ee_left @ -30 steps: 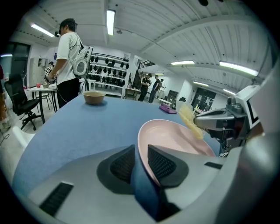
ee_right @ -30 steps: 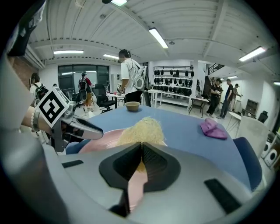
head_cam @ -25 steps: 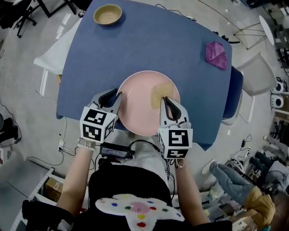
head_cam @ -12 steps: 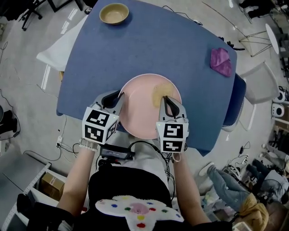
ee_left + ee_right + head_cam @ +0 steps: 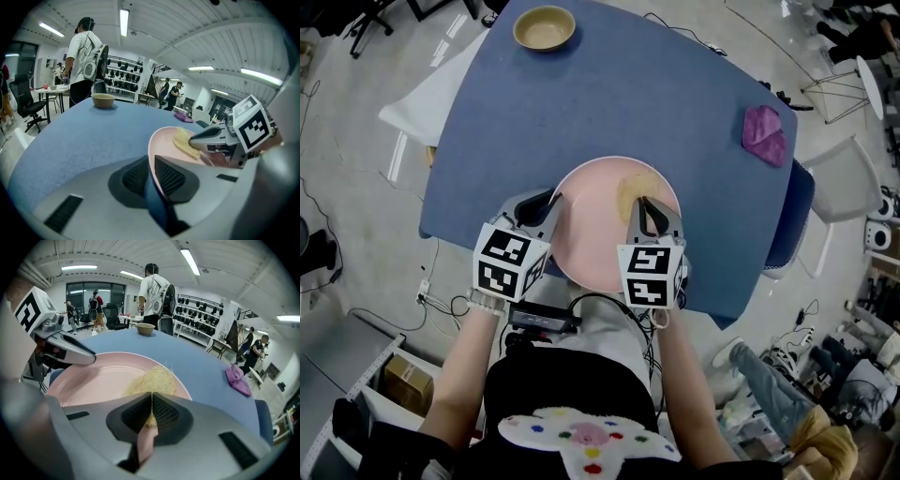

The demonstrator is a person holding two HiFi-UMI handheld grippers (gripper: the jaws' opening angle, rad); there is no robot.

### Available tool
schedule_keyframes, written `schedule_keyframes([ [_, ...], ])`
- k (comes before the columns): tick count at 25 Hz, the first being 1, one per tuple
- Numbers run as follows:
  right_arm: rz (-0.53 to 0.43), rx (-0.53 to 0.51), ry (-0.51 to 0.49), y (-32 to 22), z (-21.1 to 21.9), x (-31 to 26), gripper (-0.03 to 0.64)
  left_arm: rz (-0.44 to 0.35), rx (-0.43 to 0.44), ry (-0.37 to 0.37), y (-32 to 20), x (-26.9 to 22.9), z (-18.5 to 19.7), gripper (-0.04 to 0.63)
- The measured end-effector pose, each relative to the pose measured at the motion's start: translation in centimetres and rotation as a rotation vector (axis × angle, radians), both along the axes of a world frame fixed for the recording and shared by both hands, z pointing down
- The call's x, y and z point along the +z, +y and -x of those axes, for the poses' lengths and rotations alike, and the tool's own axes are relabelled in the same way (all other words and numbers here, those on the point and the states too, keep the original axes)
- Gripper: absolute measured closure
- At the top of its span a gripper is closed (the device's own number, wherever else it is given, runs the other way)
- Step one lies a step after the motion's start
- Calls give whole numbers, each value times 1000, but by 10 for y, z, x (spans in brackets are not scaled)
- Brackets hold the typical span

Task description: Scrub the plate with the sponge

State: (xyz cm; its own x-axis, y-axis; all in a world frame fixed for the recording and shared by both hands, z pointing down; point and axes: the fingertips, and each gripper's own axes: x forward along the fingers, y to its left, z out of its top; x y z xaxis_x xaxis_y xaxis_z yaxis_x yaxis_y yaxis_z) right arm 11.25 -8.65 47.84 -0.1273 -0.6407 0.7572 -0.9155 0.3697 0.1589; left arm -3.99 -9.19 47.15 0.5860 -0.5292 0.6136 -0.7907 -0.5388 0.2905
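A pink plate (image 5: pixel 591 225) lies near the front edge of the blue table (image 5: pixel 609 103). My left gripper (image 5: pixel 546 203) is shut on the plate's left rim (image 5: pixel 151 154). A flat yellow sponge (image 5: pixel 633 192) rests on the plate's right part, and my right gripper (image 5: pixel 649 208) is shut on its near edge. From the right gripper view the sponge (image 5: pixel 152 380) spreads out beyond the closed jaws over the plate (image 5: pixel 93 380). In the left gripper view the sponge (image 5: pixel 185 143) sits under the right gripper (image 5: pixel 206 136).
A tan bowl (image 5: pixel 545 28) stands at the table's far left corner. A purple cloth (image 5: pixel 766 134) lies at the right edge. White chairs (image 5: pixel 422 103) flank the table. People stand in the room behind (image 5: pixel 84 61).
Both grippers keep their holds on the plate and sponge. The right gripper and sponge have shifted only slightly on the plate; the camera view has drifted.
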Motion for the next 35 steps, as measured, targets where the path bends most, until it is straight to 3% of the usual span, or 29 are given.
schedule_keyframes([
  [8,3,14,-5,-6,4,1,603,2,8,0,-5,0,0,549],
  [20,-16,-77,-6,-22,41,0,603,6,3,15,-5,-1,0,549],
  [35,-41,-273,2,-7,94,3,603,17,8,32,-6,1,-1,548],
])
